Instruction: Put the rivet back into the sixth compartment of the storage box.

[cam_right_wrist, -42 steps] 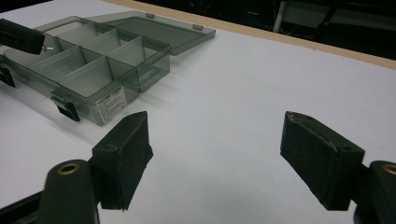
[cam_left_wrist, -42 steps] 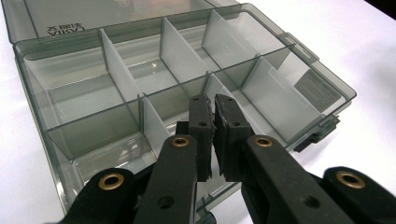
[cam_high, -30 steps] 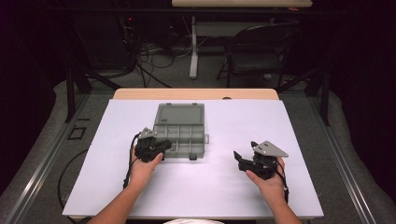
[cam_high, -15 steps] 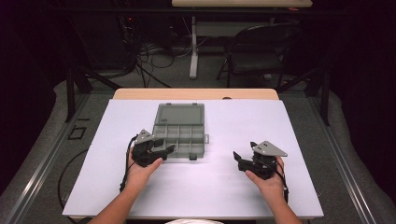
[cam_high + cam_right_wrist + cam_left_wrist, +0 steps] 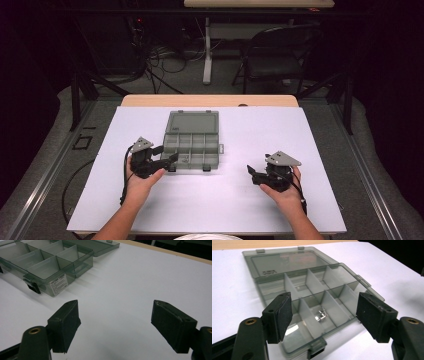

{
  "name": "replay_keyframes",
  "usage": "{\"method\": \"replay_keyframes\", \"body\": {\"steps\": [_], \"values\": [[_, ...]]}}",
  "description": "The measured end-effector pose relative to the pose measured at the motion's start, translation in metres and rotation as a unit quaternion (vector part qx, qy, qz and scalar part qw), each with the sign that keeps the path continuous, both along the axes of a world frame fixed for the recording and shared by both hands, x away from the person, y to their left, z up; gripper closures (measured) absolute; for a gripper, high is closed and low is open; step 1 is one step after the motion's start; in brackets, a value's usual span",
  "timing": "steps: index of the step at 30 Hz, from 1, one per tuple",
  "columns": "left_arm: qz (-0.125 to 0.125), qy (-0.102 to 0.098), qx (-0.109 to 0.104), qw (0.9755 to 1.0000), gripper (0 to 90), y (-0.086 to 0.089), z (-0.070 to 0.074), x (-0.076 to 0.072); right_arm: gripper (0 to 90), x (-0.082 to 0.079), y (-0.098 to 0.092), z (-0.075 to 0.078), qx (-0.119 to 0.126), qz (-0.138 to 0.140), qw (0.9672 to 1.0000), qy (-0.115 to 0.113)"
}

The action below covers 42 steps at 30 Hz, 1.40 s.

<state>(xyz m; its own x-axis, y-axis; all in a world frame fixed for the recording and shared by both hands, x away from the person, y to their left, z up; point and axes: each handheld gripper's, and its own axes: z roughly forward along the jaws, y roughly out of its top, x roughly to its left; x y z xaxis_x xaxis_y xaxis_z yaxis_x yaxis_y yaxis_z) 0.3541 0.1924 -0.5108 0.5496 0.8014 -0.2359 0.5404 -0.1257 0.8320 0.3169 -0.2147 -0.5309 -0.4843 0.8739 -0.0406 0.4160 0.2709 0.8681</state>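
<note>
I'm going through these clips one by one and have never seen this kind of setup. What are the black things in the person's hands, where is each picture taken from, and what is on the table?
There is no robot here: a person holds a hand-worked claw in each hand. The high view looks down on the table from above the person's side; the left claw is at its left and the right claw at its right. The other two pictures come from small cameras riding on the claws, each looking out between its own two black jaws.

On the white table lies a clear grey box with compartments, its lid folded back flat. One compartment holds some small metal parts.

The left claw has just been opening; its jaws stand wide over the box's near edge with nothing gripped. The right claw is open too, over bare table, holding nothing.
</note>
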Motion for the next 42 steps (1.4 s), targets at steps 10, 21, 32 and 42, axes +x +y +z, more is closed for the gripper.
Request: {"method": "replay_keyframes", "body": {"steps": [10, 21, 32, 42], "values": [[0.034, 0.015, -0.016, 0.9992, 19.9, 0.027, 0.005, 0.010, 13.5, 0.006, 0.011, 0.000, -0.014, -0.009, 0.9997, -0.016], [0.049, 0.021, -0.002, 0.9986, 18.7, 0.047, 0.003, 0.012, 21.2, 0.014, 0.013, -0.002, -0.013, -0.013, 0.9998, 0.007], [0.048, 0.017, 0.006, 0.9987, 27.9, 0.046, 0.007, 0.010, 31.6, 0.014, 0.019, 0.008, -0.007, 0.000, 0.9999, 0.011], [0.050, 0.022, 0.020, 0.9983, 36.5, 0.041, 0.022, 0.028, 35.4, 0.034, 0.033, 0.035, -0.010, 0.009, 0.9998, 0.015]]}}
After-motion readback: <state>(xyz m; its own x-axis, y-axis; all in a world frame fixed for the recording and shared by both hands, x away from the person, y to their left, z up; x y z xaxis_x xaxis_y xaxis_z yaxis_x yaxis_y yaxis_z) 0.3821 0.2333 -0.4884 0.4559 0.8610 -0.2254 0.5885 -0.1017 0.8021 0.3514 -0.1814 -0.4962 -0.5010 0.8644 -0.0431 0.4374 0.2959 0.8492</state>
